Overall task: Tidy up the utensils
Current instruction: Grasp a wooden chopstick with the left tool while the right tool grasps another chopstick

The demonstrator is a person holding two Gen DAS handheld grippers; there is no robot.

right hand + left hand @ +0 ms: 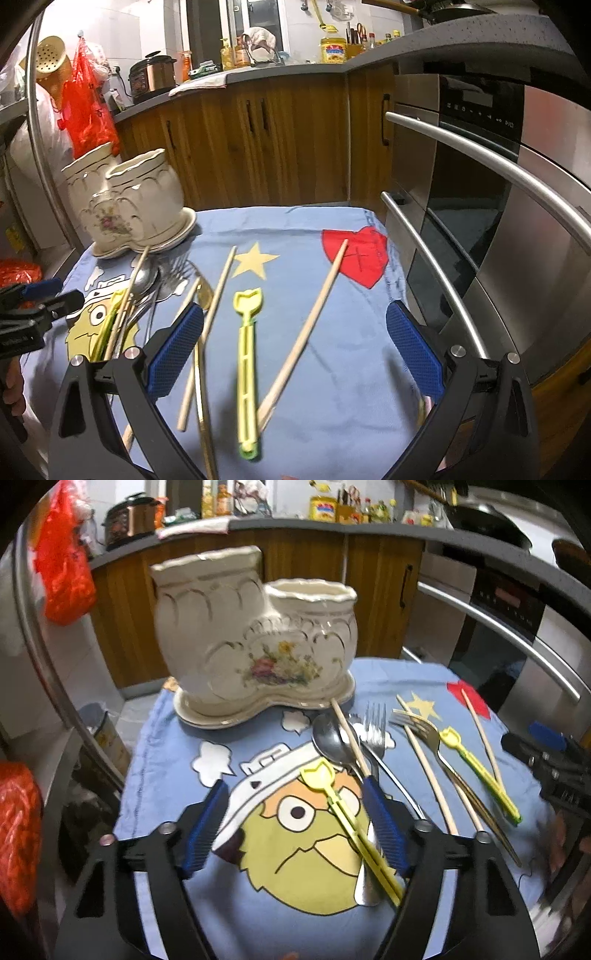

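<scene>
Looking down the left tool (295,825), its two blue ribbed pads are spread, not pinching anything, though a yellow plastic utensil (345,814) with a tulip-shaped head lies between them on the cloth, slanting toward the right pad. Under that yellow piece, lower centre-right of the left view, sits the shiny flat handle end of a steel spoon (332,744), whose smooth oval bowl is up around mid-frame with a thin wooden chopstick (349,734) crossing it. A steel fork (375,723) lies just beside it, tines pointing up the frame. Everything rests on a soft blue cartoon-print cloth (170,738) covering the surface. Upper centre of the left view has the glossy cream ceramic holder (255,635), two scalloped pots joined together with gold trim and a flower print, standing on its own matching saucer. In the right view the right tool (295,354) is also spread wide, blue textured pads well apart, nothing pressed. Between them on the cloth are a second yellow utensil (246,373) with a slotted handle and a long pale chopstick (314,317) angling to the upper right onto a red patch (365,258). Another chopstick and a gold-toned fork (204,295) sit by the left pad. Wooden cabinets (258,140) fill the top of the frame.
</scene>
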